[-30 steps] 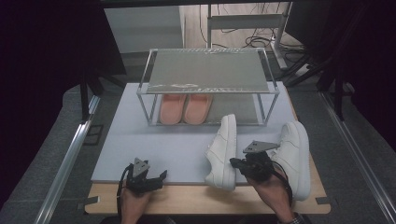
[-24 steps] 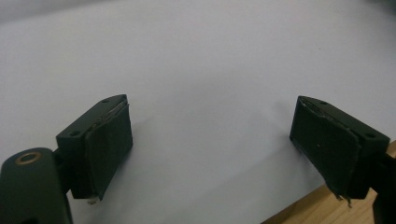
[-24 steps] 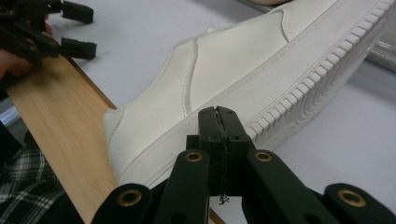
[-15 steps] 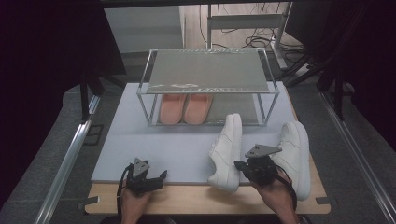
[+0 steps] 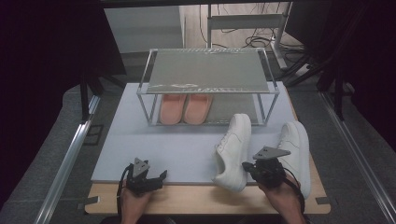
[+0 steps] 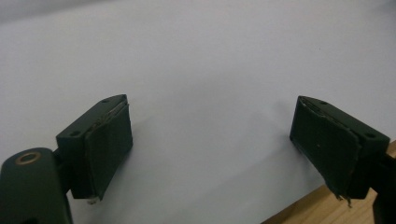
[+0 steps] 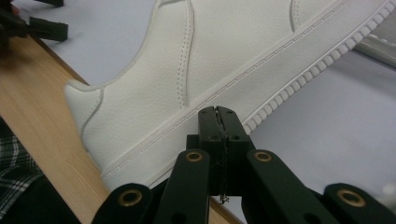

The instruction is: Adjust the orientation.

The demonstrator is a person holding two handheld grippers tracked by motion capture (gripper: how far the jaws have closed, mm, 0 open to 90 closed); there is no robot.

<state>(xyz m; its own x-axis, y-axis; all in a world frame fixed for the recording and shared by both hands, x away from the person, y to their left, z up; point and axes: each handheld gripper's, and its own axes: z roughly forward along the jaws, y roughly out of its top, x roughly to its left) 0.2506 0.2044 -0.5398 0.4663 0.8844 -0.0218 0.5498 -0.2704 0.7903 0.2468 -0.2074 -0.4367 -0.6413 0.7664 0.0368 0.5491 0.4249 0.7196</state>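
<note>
The right gripper [image 5: 254,169], jaws clenched together on nothing, presses against the ribbed sole edge of a smooth white leather sneaker [image 5: 232,150] tipped on its side near the desk's [image 5: 196,198] front edge. The left gripper [image 5: 156,178] rests released on the matte grey mat [image 5: 182,149].

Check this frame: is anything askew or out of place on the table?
Yes. The left white sneaker is tipped onto its side, heel past the mat's edge over the wooden board, while the right white sneaker sits upright. The right gripper, jaws shut, is against its sole.
</note>
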